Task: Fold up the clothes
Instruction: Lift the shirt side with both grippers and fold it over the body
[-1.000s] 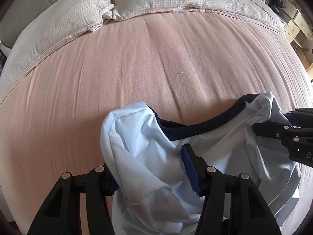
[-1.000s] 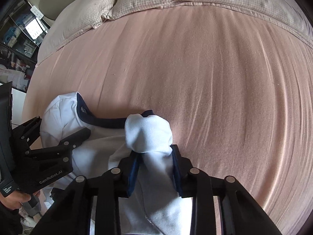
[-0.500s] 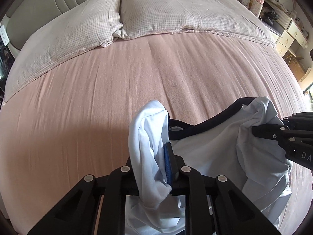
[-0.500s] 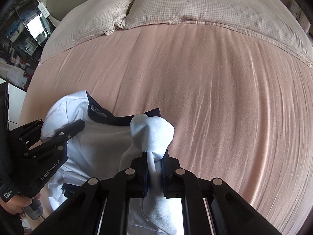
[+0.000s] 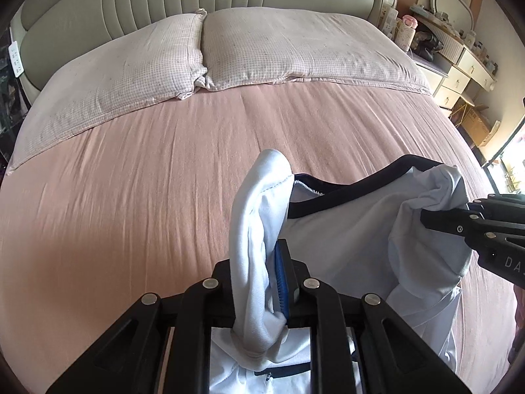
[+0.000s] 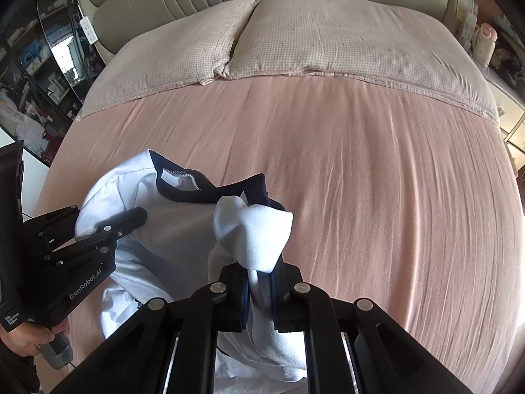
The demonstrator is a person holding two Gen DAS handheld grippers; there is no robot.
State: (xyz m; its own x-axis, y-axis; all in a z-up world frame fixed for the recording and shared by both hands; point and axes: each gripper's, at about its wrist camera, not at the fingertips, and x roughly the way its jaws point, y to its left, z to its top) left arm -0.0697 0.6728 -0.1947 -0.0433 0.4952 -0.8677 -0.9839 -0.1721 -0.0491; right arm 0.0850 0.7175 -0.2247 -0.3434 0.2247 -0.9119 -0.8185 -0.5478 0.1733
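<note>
With the left gripper [image 5: 262, 282] and the right gripper [image 6: 259, 292] each clamped on a shoulder of the pale blue shirt [image 5: 344, 246], which hangs at 6 o'clock over the pink bed [image 5: 147, 197], lift both evenly so the navy collar [image 5: 347, 190] stays taut.

Each camera sits on its own tool, angled steeply down and facing the headboard [image 5: 197, 6]. Both look close over the shirt [image 5: 344, 249] and share the bed [image 6: 377, 197], the pillows [image 6: 344, 39] and the opposite tool
</note>
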